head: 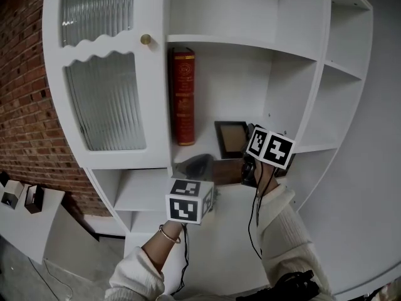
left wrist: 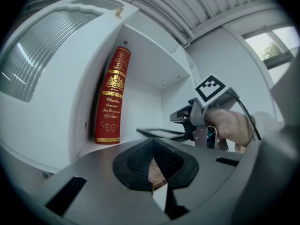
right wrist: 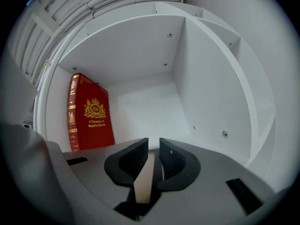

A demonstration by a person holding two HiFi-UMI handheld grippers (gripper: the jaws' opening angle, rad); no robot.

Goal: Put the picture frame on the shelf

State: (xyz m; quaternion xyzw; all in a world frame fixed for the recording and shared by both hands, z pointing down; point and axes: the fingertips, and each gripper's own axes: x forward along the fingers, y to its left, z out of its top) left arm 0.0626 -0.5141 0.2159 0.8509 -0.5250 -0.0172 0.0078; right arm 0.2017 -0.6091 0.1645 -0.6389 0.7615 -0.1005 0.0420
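A dark picture frame (head: 231, 139) with a tan inside stands on the middle shelf (head: 203, 150), just right of a tall red book (head: 183, 96). A brown strip (head: 227, 168) at its foot runs between both grippers. My right gripper (head: 246, 168) is at the frame's lower right, shut on a thin tan edge (right wrist: 143, 182) of it. My left gripper (head: 202, 165) is at the lower left, its jaws closed on a brown piece (left wrist: 157, 175). In the left gripper view the frame (left wrist: 159, 133) shows edge-on beside the right gripper (left wrist: 180, 117), with the book (left wrist: 111, 97) behind.
A cabinet door (head: 103, 99) with ribbed glass and a brass knob (head: 145, 39) closes the shelf's left part. Curved white shelves (head: 341, 68) rise at the right. A brick wall (head: 25, 118) and a low white ledge with small boxes (head: 19, 196) lie left.
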